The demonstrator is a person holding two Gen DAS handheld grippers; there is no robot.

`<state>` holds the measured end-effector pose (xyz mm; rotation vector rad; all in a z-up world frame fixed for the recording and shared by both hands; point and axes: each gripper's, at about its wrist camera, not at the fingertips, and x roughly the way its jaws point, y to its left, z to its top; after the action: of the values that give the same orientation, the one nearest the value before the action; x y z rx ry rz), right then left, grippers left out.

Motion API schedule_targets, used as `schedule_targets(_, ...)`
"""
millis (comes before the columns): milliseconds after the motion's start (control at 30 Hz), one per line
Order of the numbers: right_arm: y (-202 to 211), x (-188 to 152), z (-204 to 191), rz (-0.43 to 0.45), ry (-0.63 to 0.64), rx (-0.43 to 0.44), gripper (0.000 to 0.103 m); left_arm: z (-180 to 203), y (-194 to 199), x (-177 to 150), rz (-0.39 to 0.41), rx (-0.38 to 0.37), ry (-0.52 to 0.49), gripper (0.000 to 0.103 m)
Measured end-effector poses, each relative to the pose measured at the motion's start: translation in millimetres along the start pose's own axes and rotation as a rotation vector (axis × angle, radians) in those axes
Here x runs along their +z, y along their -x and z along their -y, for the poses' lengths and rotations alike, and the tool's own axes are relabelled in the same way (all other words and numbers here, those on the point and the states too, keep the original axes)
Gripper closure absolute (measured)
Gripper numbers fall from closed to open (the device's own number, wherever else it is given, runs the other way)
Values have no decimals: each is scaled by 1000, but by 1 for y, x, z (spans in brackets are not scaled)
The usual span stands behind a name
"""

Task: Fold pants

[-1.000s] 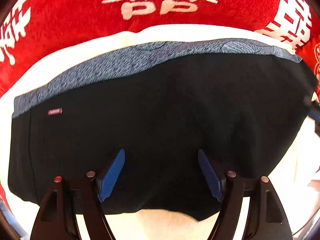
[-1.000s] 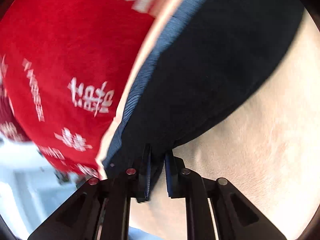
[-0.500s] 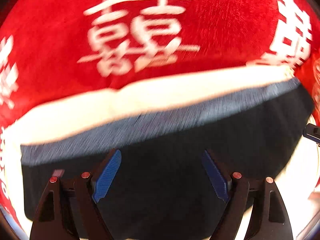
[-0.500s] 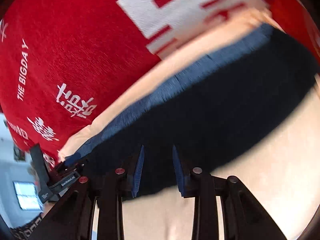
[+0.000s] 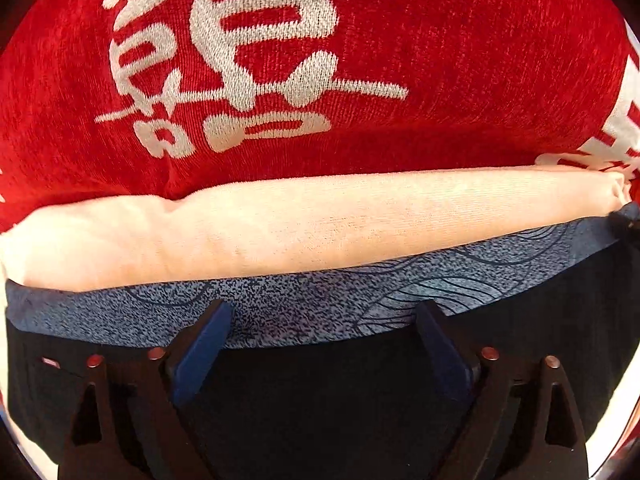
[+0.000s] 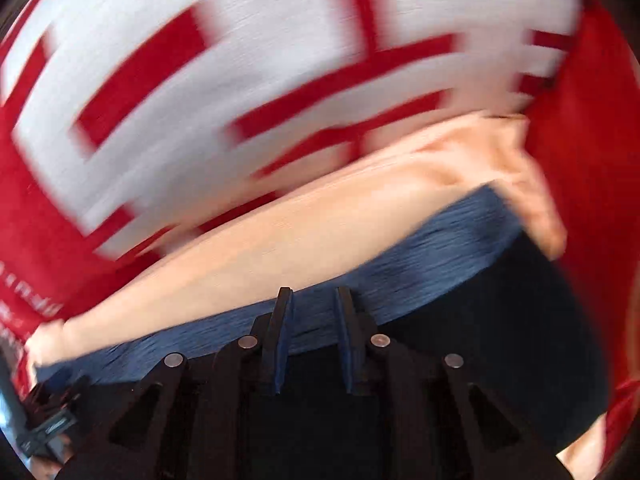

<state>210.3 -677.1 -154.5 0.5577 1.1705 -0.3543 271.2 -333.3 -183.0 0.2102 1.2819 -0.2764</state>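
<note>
Black pants (image 5: 320,408) lie folded flat, with their blue-grey speckled waistband (image 5: 100,320) along the far edge. My left gripper (image 5: 324,312) hangs over the waistband, its jaws wide and still opening, with nothing pinched between them. In the blurred right wrist view the same pants (image 6: 520,340) and waistband (image 6: 420,256) show. My right gripper (image 6: 313,294) also sits at the waistband. Its jaws stand a narrow gap apart and are closing, with only the band seen behind the gap.
The pants rest on a cream cloth (image 5: 280,232) whose rolled edge runs just beyond the waistband. Behind it rises a red blanket (image 5: 480,60) with large white characters, also filling the top of the right wrist view (image 6: 200,100). A dark device part (image 6: 44,428) shows at lower left.
Both grippers slid from the pants' body toward the waistband. The left jaws spread wider. The right gripper let go of the pants' edge, opened, then narrowed again.
</note>
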Motion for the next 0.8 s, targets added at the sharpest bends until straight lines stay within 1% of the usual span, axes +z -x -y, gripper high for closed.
schedule_targets(33,4,3,11,8,-16,-25,85,0,-2,3,-2,8,1,3)
schedule_targets(100,20,5,22,16,-31,-61,83,3,-5,10,-8,12,7,2)
schedule_targets(133,28,3,23,20,-31,-66,76,3,-2,10,-18,20,12,2)
schedule_targets(167,43,-3,25,25,-39,-60,74,5,2,9,-27,37,16,3)
schedule_targets(200,53,-9,29,33,-50,-27,74,7,7,14,-37,55,15,3)
schedule_targets(233,66,-21,34,41,-64,17,74,12,14,15,-41,54,13,3)
schedule_targets(300,76,-37,41,33,-61,31,74,26,28,16,-23,18,9,3)
schedule_targets(333,74,-45,45,22,-50,27,74,39,35,15,-12,-3,-5,3)
schedule_targets(367,68,-51,52,1,-36,2,75,55,41,11,-7,-20,-27,3)
schedule_targets(400,64,-53,71,-14,-38,-20,78,70,42,9,-9,-35,-58,3)
schedule_targets(433,63,-55,84,-6,-66,-15,86,88,39,5,-19,-44,-94,3)
schedule_targets(467,69,-58,88,11,-96,-12,88,102,34,2,-36,-43,-121,3)
schedule_targets(500,77,-58,93,29,-121,-19,88,113,27,-8,-59,-37,-148,3)
schedule_targets(533,85,-58,98,47,-142,-13,84,122,19,-15,-78,-19,-162,2)
schedule_targets(567,96,-59,105,64,-165,6,83,124,17,-18,-60,-4,-147,2)
schedule_targets(600,103,-60,109,72,-178,20,82,122,20,-20,-31,-5,-119,2)
schedule_targets(633,112,-62,118,80,-197,38,76,121,19,-20,-33,-6,-102,2)
schedule_targets(667,117,-67,126,81,-224,56,66,119,19,-19,-30,-8,-90,2)
schedule_targets(733,117,-80,137,46,-287,102,59,118,19,-19,-29,4,-76,2)
schedule_targets(800,111,-89,145,3,-325,133,59,118,23,-31,-17,34,-84,2)
